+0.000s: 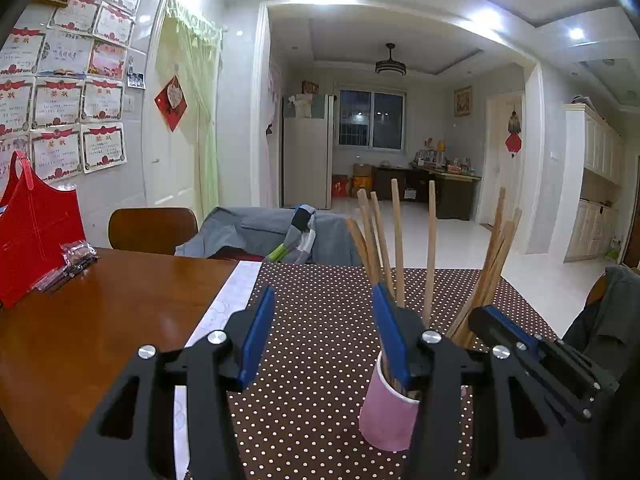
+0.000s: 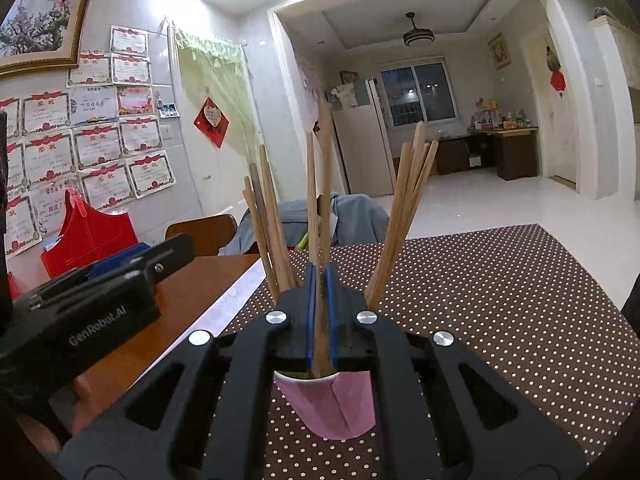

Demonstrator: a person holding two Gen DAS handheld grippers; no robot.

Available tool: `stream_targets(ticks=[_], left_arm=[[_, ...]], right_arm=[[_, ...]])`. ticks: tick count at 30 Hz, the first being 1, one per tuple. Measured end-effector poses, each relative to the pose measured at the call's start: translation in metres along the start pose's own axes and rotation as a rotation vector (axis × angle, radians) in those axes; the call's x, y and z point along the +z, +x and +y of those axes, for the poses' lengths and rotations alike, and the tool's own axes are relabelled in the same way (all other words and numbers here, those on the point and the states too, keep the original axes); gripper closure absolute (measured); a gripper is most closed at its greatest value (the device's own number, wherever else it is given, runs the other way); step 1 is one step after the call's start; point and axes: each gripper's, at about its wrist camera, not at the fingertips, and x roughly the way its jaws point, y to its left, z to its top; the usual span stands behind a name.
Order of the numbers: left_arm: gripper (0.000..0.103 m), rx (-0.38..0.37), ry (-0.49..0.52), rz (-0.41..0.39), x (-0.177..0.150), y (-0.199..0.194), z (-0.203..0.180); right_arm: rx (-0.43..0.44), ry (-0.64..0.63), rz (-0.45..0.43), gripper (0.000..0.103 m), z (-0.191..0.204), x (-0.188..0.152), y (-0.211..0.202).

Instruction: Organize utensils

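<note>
A pink paper cup point(image 2: 332, 404) stands on the dotted cloth point(image 2: 480, 300) with several wooden chopsticks point(image 2: 404, 208) fanned out of it. My right gripper point(image 2: 320, 270) is shut on a pair of upright chopsticks point(image 2: 322, 184) just above the cup's rim. In the left wrist view the cup point(image 1: 384, 412) sits behind my left gripper's right finger, with the chopsticks point(image 1: 398, 240) rising past it. My left gripper point(image 1: 322, 292) is open, with only cloth showing between its blue pads. The right gripper point(image 1: 500, 324) reaches in from the right.
A red felt bag point(image 1: 36, 232) and a plastic packet point(image 1: 72, 260) lie on the bare wooden table point(image 1: 100, 320) at left. A brown chair point(image 1: 152, 228) and grey clothing point(image 1: 256, 236) stand beyond the far edge. Another garment hangs at the right point(image 1: 608, 320).
</note>
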Motion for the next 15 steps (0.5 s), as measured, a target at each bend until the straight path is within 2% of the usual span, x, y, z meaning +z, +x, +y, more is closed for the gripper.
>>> stream_targets(ticks=[7,14,15], left_arm=[[0.051,-0.006,0.005,-0.012,0.004,-0.007,-0.002],[0.051,-0.012,0.023,-0.015,0.01,-0.018,-0.008],[0.051,-0.012,0.023,-0.02,0.011,-0.021,-0.008]], right_arm=[[-0.024,0.0,-0.022,0.095,-0.004,0.009,-0.01],[-0.05,0.023,-0.008,0.094,-0.009,0.028,-0.025],[-0.053,0.022,-0.008,0.091,-0.008,0.032,-0.029]])
